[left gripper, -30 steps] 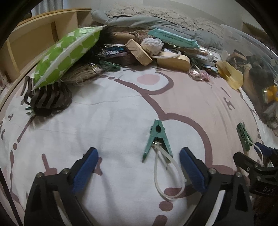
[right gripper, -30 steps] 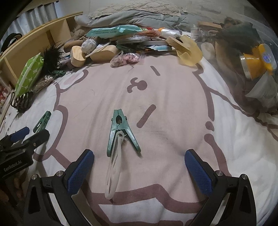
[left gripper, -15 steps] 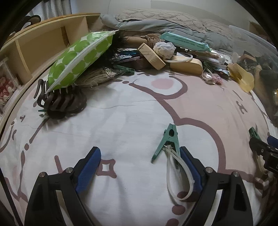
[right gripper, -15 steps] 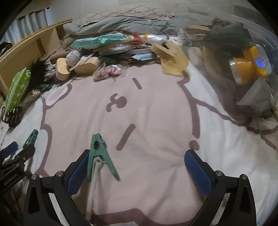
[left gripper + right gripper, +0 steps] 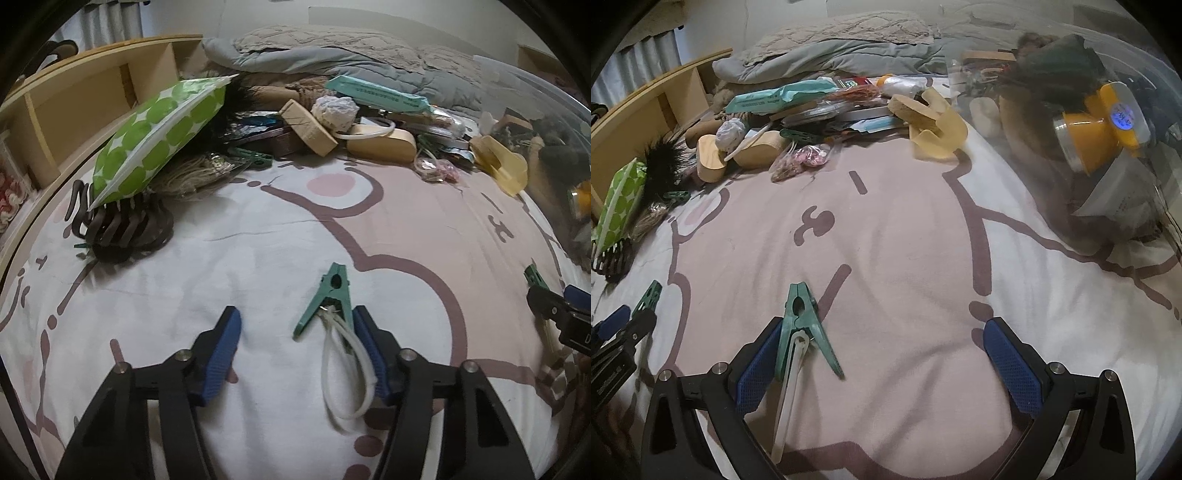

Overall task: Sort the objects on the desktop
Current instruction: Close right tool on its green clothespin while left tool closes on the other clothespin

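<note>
Clothespin (image 5: 330, 300) against left gripper's (image 5: 297, 334) closing right finger; other finger clear

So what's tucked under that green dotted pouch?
Under the green dotted pouch: a dark claw-style hair clip and a twine bundle, both partly showing. Anything further beneath is covered.

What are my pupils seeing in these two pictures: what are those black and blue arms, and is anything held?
A person holds a two-finger tool in each hand; a wide-angle camera on each looks along its fingers. One picture comes from the left tool, the other from the right tool. Below lies a patterned sheet, with clutter at its far side: a green spotted pouch, a dark hair claw. A green peg lies between the left tool's fingers, which have just been closing but do not grip it. A second green peg lies inside the open right tool. Nothing is held.
</note>
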